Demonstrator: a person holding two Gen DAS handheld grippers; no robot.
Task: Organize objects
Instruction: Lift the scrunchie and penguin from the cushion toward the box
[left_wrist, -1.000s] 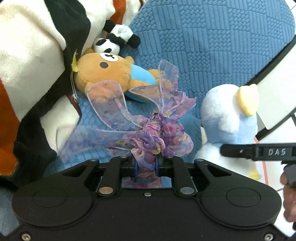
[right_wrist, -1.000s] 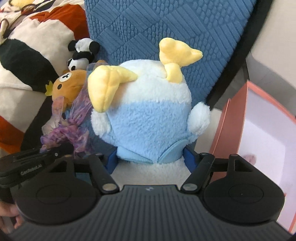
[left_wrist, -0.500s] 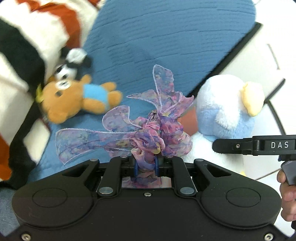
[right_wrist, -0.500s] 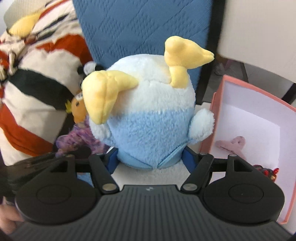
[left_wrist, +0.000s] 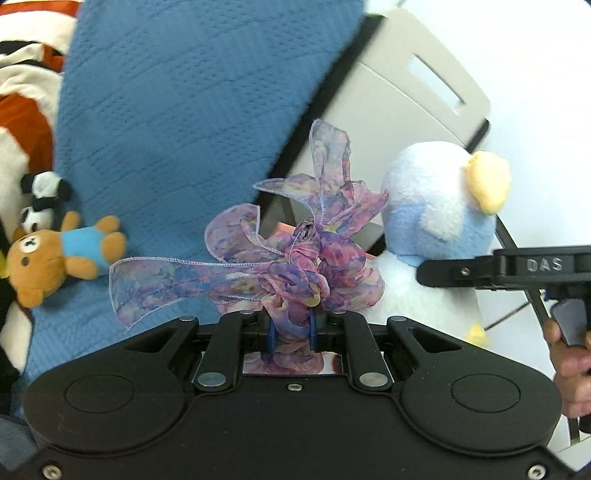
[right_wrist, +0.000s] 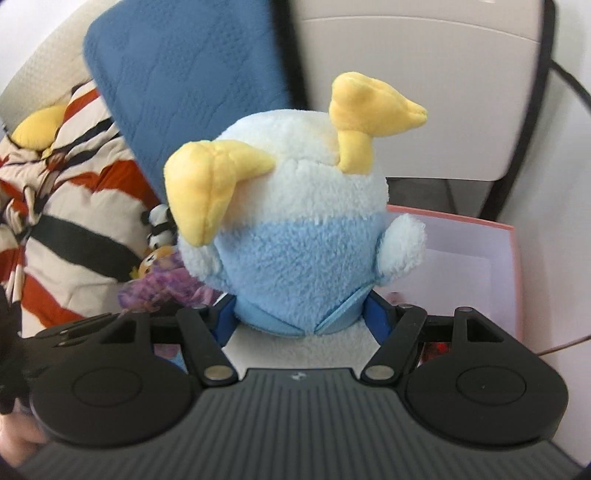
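Observation:
My left gripper (left_wrist: 291, 330) is shut on a purple and pink ribbon bow (left_wrist: 295, 266), held up above the blue quilted cover (left_wrist: 184, 110). My right gripper (right_wrist: 301, 319) is shut on a pale blue and white plush bird (right_wrist: 295, 221) with yellow feet, held upside down in the air. That bird (left_wrist: 439, 221) and the right gripper's black finger also show at the right of the left wrist view. A pink box (right_wrist: 480, 266) with a white inside lies below and to the right of the bird.
A small brown bear in a blue shirt (left_wrist: 59, 254) and a tiny panda (left_wrist: 40, 199) lie on the blue cover at left. A large orange, black and white striped plush (right_wrist: 55, 221) sits beside them. A grey folding chair (left_wrist: 399, 96) stands behind. A person's hand (left_wrist: 569, 369) holds the right gripper.
Both grippers have risen from the blue cover with their loads and swung right. The bear and panda have dropped away to the left, and the pink box and chair have come into view.

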